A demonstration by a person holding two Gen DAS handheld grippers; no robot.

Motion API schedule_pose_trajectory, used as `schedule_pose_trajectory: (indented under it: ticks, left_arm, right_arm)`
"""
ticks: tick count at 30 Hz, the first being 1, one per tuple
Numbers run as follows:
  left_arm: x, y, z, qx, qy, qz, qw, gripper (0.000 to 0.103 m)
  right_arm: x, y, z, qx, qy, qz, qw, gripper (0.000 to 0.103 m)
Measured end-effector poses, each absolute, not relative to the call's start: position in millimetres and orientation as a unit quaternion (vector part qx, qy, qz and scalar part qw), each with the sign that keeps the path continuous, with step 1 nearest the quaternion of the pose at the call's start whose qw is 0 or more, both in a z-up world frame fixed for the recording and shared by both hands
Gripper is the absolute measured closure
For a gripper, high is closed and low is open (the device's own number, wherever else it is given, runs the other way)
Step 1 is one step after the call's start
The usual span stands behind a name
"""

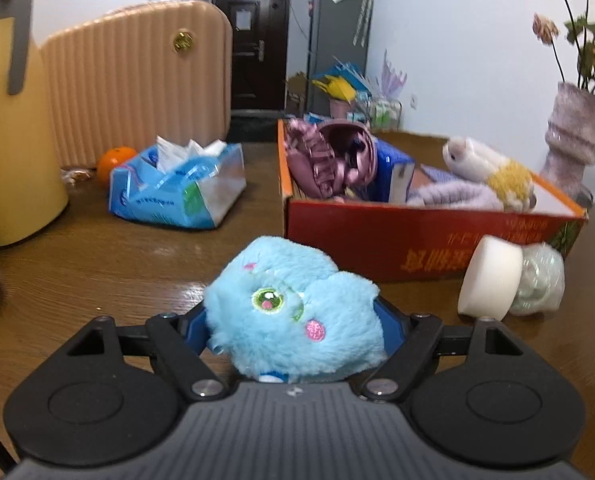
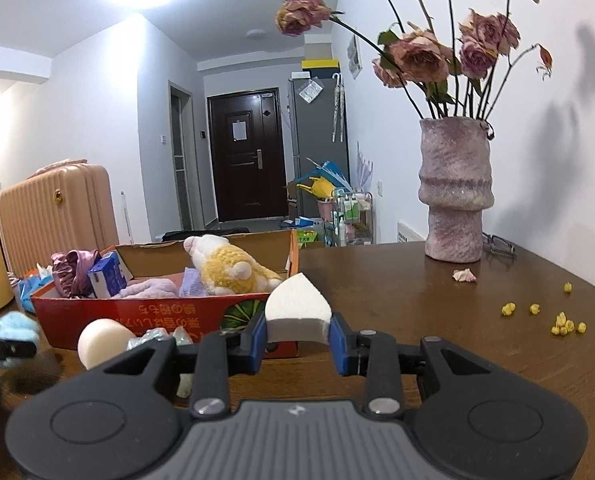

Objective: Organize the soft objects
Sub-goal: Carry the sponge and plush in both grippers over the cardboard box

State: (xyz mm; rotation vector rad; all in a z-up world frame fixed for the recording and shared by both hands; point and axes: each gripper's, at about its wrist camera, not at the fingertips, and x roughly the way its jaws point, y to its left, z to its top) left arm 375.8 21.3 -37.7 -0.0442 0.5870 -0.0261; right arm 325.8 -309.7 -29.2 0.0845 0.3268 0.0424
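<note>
Here, fluffy round blue plush (image 1: 293, 312).

On the worktop (image 1: 97, 256), a cardboard box (image 1: 377, 240) holds a plush toy (image 1: 493, 172) and a towel (image 1: 457, 194). A round sponge (image 1: 491, 280) leans against the box's front. The tissue pack (image 1: 177, 188) lies left of the box; the vase (image 2: 455, 188) stands toward the far right edge.

Brown wooden surface (image 2: 397, 280); red cardboard box (image 1: 377, 240) mid-surface; tissue pack (image 1: 177, 192) and orange (image 1: 113, 160) toward its far edge; vase (image 2: 453, 192) near the wall-side edge; yellow buds (image 2: 557, 320) scattered.
</note>
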Motion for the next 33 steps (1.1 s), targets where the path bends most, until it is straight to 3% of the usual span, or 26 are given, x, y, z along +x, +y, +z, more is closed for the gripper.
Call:
schedule_pose_trajectory:
  ticks: [33]
  left_arm:
    - [359.1, -32.0, 16.7, -0.059, 0.173, 0.008, 0.983, 0.023]
  right_arm:
    - [338.9, -234.7, -18.4, 0.003, 0.076, 0.059, 0.995, 0.07]
